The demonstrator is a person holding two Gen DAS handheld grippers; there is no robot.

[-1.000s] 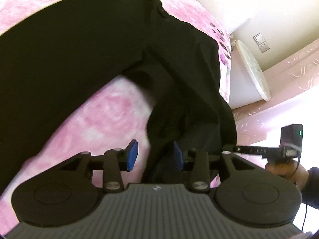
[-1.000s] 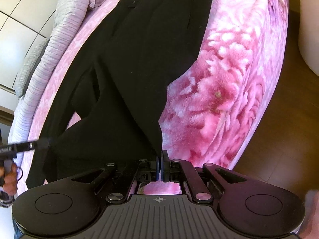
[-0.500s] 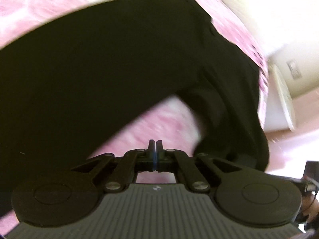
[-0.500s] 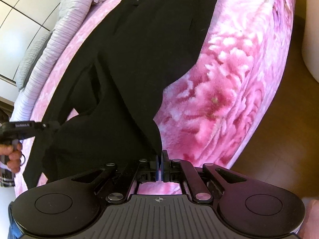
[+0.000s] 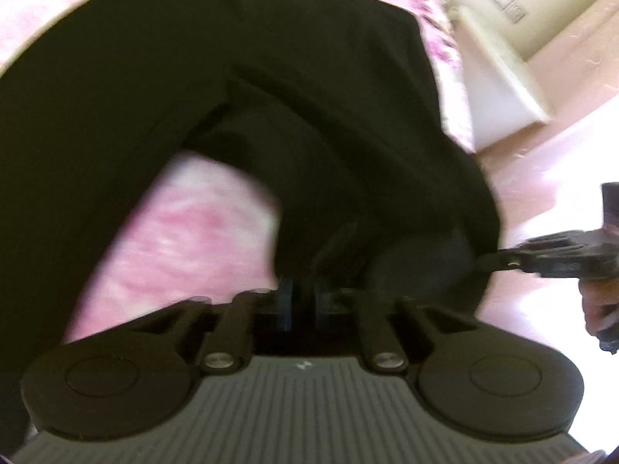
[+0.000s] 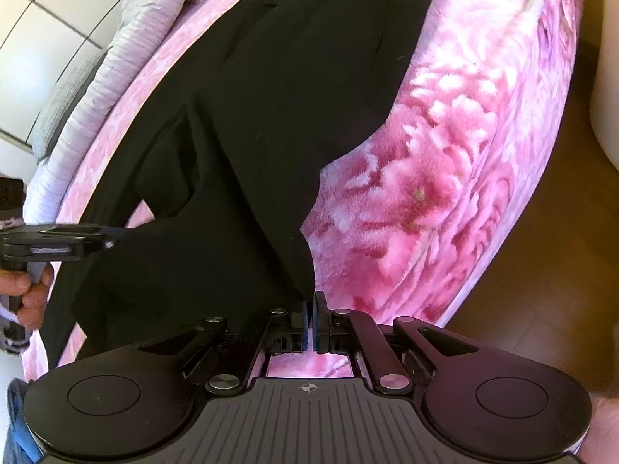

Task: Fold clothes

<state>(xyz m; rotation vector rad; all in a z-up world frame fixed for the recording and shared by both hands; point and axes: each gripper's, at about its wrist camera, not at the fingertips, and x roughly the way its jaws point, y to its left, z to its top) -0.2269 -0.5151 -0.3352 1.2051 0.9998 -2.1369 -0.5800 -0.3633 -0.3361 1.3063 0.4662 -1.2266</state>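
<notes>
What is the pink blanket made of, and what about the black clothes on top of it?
The pink blanket looks like soft plush fleece: its flower pattern shows fuzzy, tufted pile. The black clothes look like smooth, matte woven fabric, perhaps a suit cloth; they lie flat with crisp edges and no shine. The exact fibres can't be told.

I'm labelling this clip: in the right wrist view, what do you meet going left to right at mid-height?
Left gripper → black garment → pink floral blanket → wooden floor.

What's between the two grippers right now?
Only the black garment, spread on the pink blanket, spans from the left gripper to the right gripper, in the right wrist view.
</notes>
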